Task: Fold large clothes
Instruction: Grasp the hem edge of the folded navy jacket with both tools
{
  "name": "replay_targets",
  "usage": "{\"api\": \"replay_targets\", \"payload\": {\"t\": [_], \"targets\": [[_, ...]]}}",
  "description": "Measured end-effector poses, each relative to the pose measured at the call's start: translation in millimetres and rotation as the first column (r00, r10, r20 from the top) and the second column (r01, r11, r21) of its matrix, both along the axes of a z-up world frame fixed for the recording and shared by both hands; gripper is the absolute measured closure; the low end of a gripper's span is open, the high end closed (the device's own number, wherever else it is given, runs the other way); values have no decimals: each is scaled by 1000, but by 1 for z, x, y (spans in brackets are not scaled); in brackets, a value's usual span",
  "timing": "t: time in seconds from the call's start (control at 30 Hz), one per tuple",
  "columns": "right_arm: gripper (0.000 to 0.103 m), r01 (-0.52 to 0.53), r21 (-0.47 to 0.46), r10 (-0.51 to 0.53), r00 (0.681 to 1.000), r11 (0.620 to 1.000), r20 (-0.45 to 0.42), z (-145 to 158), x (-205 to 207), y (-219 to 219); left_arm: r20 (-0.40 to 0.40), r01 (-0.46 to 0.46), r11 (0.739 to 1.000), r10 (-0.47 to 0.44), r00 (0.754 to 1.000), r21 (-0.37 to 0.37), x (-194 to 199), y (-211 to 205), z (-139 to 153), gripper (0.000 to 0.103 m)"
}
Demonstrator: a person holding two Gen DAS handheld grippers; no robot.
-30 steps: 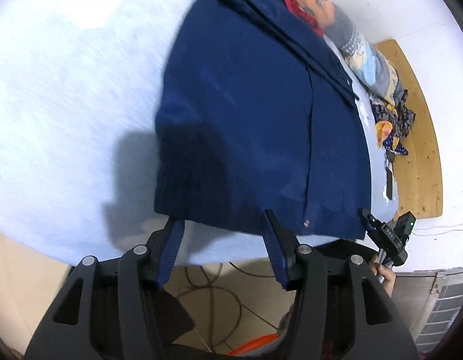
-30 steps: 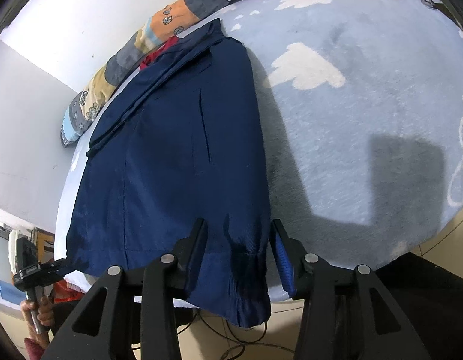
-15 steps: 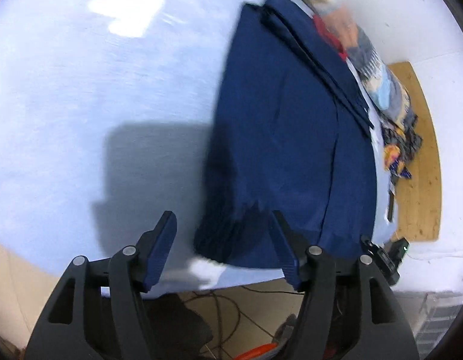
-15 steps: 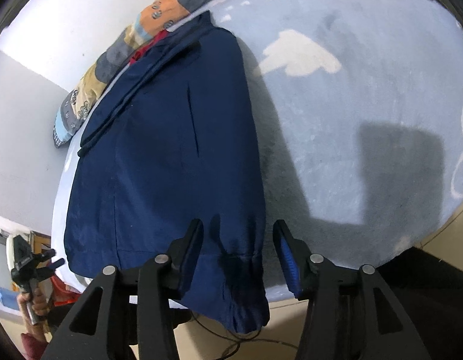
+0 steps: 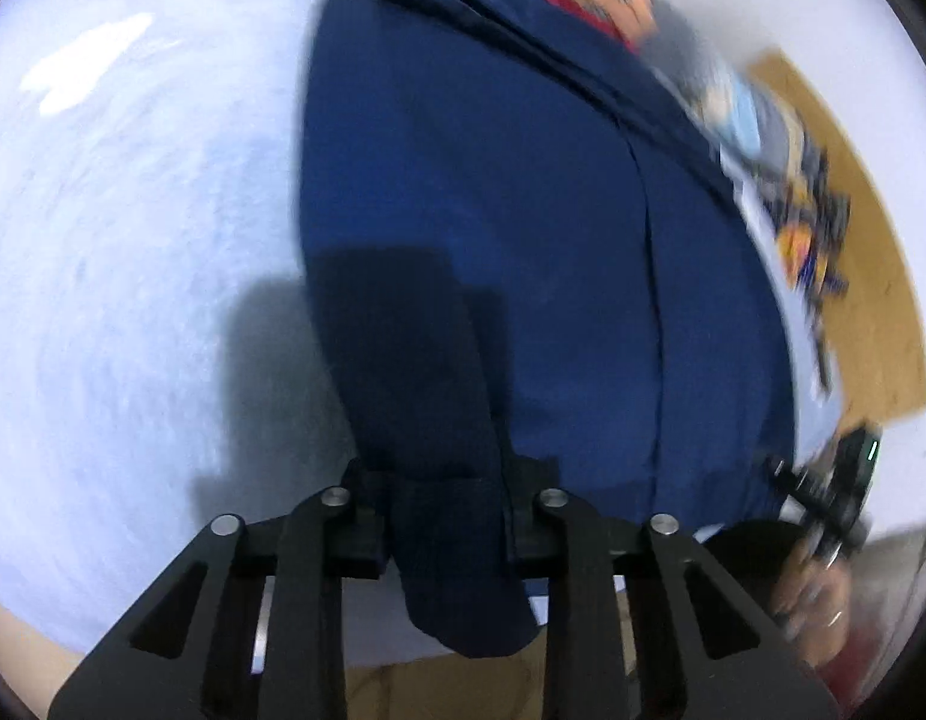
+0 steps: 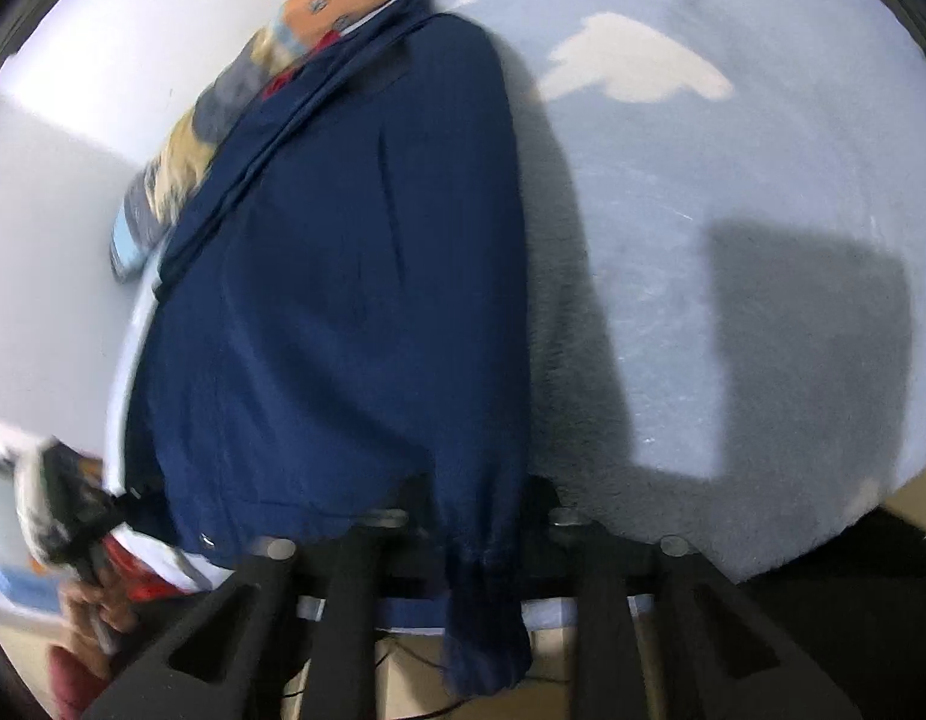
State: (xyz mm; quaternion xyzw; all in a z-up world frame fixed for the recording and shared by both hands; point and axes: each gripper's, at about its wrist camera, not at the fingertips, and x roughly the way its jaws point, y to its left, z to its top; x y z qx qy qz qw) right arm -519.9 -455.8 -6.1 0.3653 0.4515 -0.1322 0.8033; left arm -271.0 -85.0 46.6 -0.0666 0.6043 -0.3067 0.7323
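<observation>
**Both grippers closing on jacket hem**

Navy jacket (image 5: 493, 228) lies flat on the blue bed (image 5: 132, 240), stretching away from both tools. Left gripper (image 5: 444, 516): jaws closing, a hem corner between them. Right gripper (image 6: 481, 534): jaws closing on the cuffed corner; fabric hangs below.

A navy garment (image 6: 342, 300) lies on the pale-blue bed (image 6: 733, 210).

A bed (image 6: 733, 192) under a pale blue fleecy cover with white cloud shapes is filling the room, running along a plain white wall (image 6: 102, 60). A wooden board (image 5: 871, 252) is lying beyond its far side, and hard shadows are falling across the cover.
</observation>
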Motion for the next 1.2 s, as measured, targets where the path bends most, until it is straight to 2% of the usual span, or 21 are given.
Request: {"api": "replay_targets", "payload": {"t": [0.1,0.23,0.37,0.43,0.6,0.7,0.73,0.8,0.9,0.93,0.97,1.0,1.03,1.07,1.1,1.2], "targets": [[92,-17,-57,19,999,998,38,16,-3,8,16,-40,998,40,999,-40,-9,14,9,85],[92,14,-106,-4,995,994,102,41,-18,6,14,-12,998,13,1000,-69,-33,21,18,86],[92,42,-174,-19,992,984,128,62,-28,5,4,11,996,-11,1000,-91,-56,29,23,86],[92,44,-148,-24,991,988,131,64,-29,-1,30,16,998,-15,999,-63,-60,24,22,85],[91,46,-73,-39,995,996,95,48,-23,-5,-7,3,1000,-3,1000,17,-48,13,5,81],[86,26,-87,-19,997,996,78,43,-19,-2,52,11,996,-16,998,86,-46,-1,7,63],[85,24,-91,-18,998,996,67,41,-18,-1,73,8,993,-17,997,114,-46,-6,8,53],[81,17,-101,-14,999,995,34,36,-14,3,78,7,989,-19,997,145,-41,-15,1,50],[62,2,-103,-2,1000,995,-6,27,-10,7,77,10,990,-21,997,139,-38,-19,-5,44],[59,-3,-102,2,1000,995,-14,25,-10,8,90,12,991,-24,996,131,-38,-19,-5,43],[59,-8,-103,6,1000,995,-19,24,-9,9,103,12,991,-25,994,133,-40,-19,-6,46],[61,-16,-105,13,1000,994,-25,22,-8,12,117,18,990,-35,992,141,-41,-19,-6,53],[75,-21,-106,19,1000,994,-25,22,-6,13,135,27,989,-47,990,147,-44,-19,-4,75],[87,-29,-111,27,999,993,-18,23,-6,15,127,42,993,-56,990,113,-45,-18,-1,80],[90,-34,-119,33,999,992,-10,26,-8,15,131,42,995,-54,990,91,-46,-18,1,80],[91,-28,-88,34,997,996,63,37,-16,13,127,23,1000,-25,992,21,-45,-2,8,81]]}}
